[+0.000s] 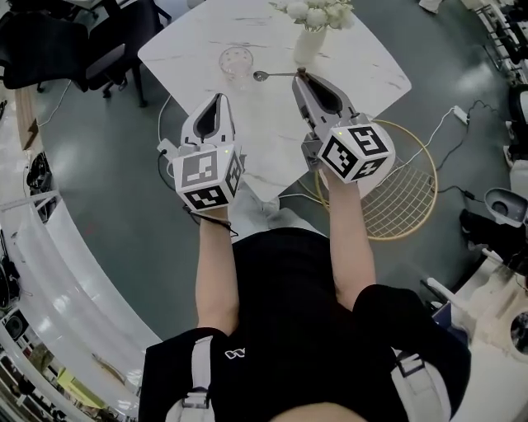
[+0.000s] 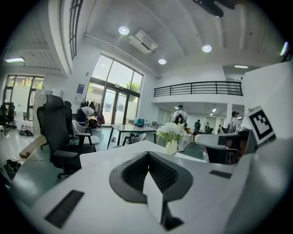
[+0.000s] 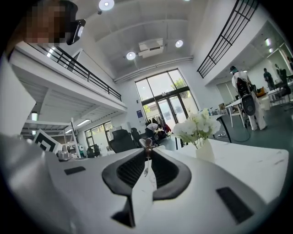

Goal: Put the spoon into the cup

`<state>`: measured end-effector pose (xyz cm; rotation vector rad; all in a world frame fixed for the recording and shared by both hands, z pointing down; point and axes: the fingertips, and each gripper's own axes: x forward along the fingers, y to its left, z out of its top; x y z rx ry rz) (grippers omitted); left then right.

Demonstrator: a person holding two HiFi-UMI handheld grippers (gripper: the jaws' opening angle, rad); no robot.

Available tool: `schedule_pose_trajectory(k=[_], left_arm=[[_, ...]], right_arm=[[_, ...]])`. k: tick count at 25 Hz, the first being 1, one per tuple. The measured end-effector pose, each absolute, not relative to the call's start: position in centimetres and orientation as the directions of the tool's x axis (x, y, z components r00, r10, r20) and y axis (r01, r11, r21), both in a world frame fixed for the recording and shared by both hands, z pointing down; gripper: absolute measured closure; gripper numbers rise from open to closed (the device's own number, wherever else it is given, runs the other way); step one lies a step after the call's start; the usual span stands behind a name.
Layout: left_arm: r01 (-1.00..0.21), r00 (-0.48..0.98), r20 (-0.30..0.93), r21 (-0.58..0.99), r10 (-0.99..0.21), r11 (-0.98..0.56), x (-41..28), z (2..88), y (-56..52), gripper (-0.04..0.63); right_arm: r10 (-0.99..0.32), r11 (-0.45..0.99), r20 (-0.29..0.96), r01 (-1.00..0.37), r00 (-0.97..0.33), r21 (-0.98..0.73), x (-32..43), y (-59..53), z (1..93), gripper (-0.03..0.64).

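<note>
"Glass cup (image 1: pixel 236 59) in the head view?"
"It stands on the table (image 1: pixel 371 74), just left of the spoon (image 1: pixel 272 75). The vase (image 1: pixel 308 45) holds white flowers (image 1: pixel 318 12), cut off at the top. The right tongs (image 1: pixel 300 77) pinch the spoon's handle end. The left tongs (image 1: pixel 219 97) hang apart from both."
"Left gripper view?"
"The left tongs are pressed together with nothing between them, and the cup is out of sight."
"Right gripper view?"
"The right tongs are clamped on the spoon at their tips, and little of it shows."

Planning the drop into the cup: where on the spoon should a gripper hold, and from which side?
The handle end, from the right: the spoon lies level with its bowl toward the cup, and the right gripper is shut there.
</note>
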<state>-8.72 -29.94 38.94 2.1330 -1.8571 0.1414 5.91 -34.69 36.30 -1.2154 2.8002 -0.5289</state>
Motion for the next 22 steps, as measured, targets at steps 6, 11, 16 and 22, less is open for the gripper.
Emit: schedule_pose_trajectory(k=[6, 11, 16, 22], left_arm=[[-0.981, 0.142, 0.312, 0.17, -0.939, -0.092, -11.0, 42.0, -32.2, 0.578], [-0.981, 0.163, 0.346, 0.154, -0.924, -0.116, -11.2, 43.8, -33.2, 0.578], [-0.979, 0.175, 0.372, 0.162, -0.912, -0.122, -11.9, 45.3, -35.0, 0.578], [-0.974, 0.183, 0.409, 0.201, -0.894, -0.107, -13.0, 47.5, -36.5, 0.578]], right_arm=[[-0.707, 0.629, 0.14, -0.707, -0.693, -0.324, 3.2, -37.1, 39.4, 0.566], [-0.713, 0.597, 0.185, -0.723, -0.677, -0.346, 2.0, -38.8, 42.1, 0.566], [-0.722, 0.563, 0.227, -0.746, -0.653, -0.355, 1.3, -40.8, 44.1, 0.565], [-0.724, 0.532, 0.275, -0.766, -0.632, -0.361, 0.4, -42.3, 46.4, 0.566]])
